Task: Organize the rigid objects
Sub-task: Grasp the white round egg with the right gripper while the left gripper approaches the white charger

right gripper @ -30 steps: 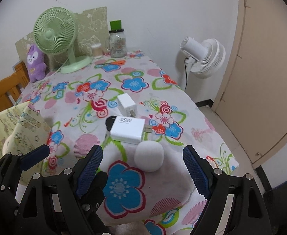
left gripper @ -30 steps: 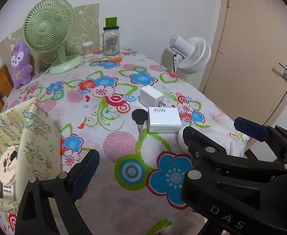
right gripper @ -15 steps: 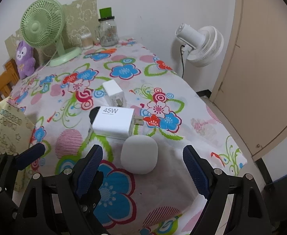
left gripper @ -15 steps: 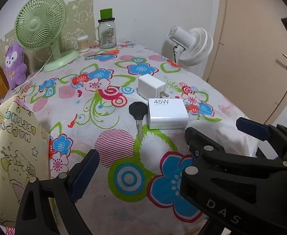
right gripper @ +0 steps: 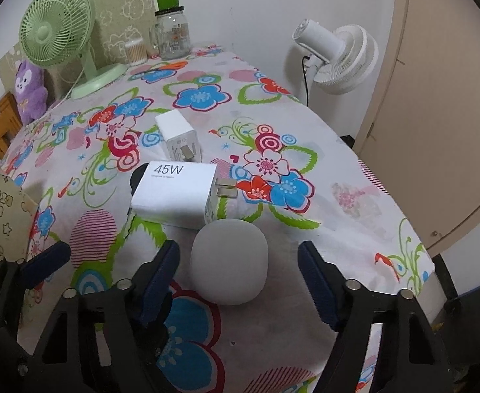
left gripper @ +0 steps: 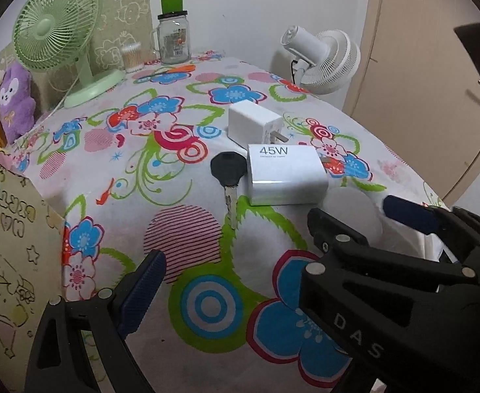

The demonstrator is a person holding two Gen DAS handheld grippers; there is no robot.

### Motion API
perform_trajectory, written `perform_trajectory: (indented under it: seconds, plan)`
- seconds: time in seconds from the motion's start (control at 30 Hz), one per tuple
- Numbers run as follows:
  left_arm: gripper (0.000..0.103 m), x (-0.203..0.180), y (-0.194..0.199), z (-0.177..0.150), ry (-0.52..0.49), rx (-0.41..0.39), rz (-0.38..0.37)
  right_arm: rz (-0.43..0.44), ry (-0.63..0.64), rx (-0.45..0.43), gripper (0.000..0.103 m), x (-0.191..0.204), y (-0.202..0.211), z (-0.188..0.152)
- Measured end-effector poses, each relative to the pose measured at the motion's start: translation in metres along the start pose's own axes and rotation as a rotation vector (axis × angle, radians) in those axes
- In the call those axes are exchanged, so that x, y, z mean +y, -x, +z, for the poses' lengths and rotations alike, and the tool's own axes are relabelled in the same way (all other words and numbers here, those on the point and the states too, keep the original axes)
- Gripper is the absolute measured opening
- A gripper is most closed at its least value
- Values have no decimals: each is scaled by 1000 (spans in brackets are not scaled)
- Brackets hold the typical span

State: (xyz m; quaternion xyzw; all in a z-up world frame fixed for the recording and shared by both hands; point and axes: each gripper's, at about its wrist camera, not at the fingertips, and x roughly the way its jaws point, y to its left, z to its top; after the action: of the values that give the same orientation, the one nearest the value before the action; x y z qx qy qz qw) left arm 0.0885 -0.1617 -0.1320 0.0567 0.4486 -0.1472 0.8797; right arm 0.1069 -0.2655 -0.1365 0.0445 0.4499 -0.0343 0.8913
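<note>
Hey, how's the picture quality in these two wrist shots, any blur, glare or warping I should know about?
Left wrist view: strong fisheye bending, dark corners, door edge curved; the 45W charger print is sharp, lighting soft and even. Right wrist view: same warping; the rounded white case casts only a faint shadow, no glare, and the open right gripper looks sharp.

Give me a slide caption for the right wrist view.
Open right gripper straddling a rounded white case near a white 45W charger.

I saw a rounded white case, a flat 45W charger, a smaller charger and a black-headed key clustered close together.
</note>
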Motion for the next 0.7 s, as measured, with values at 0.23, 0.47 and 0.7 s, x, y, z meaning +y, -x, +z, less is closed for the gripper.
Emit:
perform_trajectory:
  seconds: [0.23, 0.47, 0.7]
  plan:
    - [96, 0, -6, 0, -2, 13, 7, -5, 17, 4, 51, 3, -6, 0]
    - [96, -7, -10, 6, -9, 14, 0, 1, -2, 0, 51, -4, -7, 2]
    - [96, -18, -14, 18, -25, -2, -9, -20, -40, -16, 51, -22, -4, 8]
